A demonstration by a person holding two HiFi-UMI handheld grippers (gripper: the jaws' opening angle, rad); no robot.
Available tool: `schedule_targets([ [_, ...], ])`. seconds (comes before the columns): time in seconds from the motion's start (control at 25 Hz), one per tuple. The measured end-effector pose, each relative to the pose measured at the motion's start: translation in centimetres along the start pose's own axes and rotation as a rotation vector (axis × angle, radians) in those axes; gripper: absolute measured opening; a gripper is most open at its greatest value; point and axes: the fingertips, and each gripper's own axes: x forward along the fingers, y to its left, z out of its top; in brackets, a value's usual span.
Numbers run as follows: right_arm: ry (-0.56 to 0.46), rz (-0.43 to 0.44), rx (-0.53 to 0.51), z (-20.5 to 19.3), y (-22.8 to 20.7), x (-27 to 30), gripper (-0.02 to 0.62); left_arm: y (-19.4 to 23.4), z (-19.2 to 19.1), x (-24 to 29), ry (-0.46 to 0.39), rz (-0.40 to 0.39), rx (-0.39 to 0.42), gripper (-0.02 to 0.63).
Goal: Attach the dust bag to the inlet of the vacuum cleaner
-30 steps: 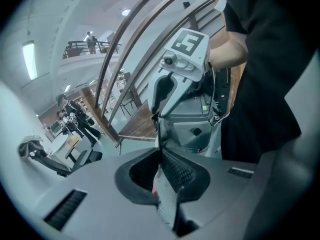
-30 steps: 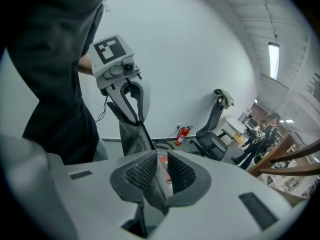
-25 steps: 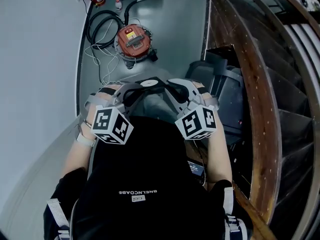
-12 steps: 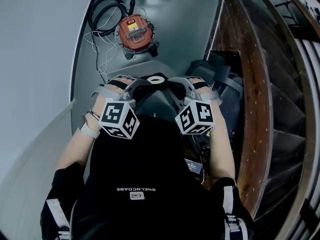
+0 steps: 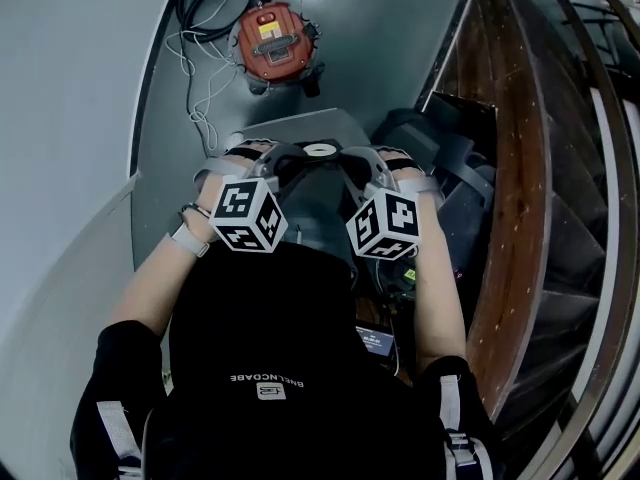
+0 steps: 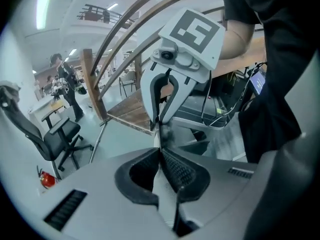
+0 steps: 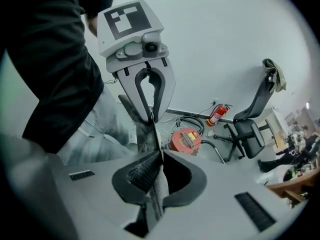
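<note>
A grey dust bag (image 5: 318, 183) with a white inlet ring (image 5: 318, 150) hangs in front of the person, held by its top edge from both sides. My left gripper (image 5: 283, 161) is shut on the bag's left part, and the thin grey sheet (image 6: 162, 184) runs up between its pads. My right gripper (image 5: 352, 160) is shut on the right part, with the grey fabric (image 7: 156, 184) pinched between its pads. Each gripper faces the other across the bag. The red vacuum cleaner (image 5: 275, 44) stands on the floor well ahead, also in the right gripper view as a red vacuum cleaner (image 7: 184, 140).
A black hose and white cables (image 5: 205, 28) lie beside the vacuum. A wooden stair (image 5: 520, 208) curves along the right, with dark equipment (image 5: 440, 168) at its foot. A fire extinguisher (image 7: 218, 114) and an office chair (image 7: 252, 126) stand by the wall. Another chair (image 6: 47, 134) and a person (image 6: 67, 86) are further off.
The vacuum has slid towards the top of the head view. Both grippers keep their hold on the bag and have come a little closer together.
</note>
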Motion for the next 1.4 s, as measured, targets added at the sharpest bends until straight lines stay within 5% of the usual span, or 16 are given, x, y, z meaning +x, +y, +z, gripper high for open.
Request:
schedule_targets([
  [0.72,0.065,0.064,0.105,-10.6,0.6,18.8,0.041,1.4,-12.4,18.1,0.055,-0.038,-0.144,0.031],
  [1.4,0.119,0.031,0.154,-19.6,0.2,36.1,0.041,3.5,-24.0,34.3,0.061,0.035,-0.298,0.032],
])
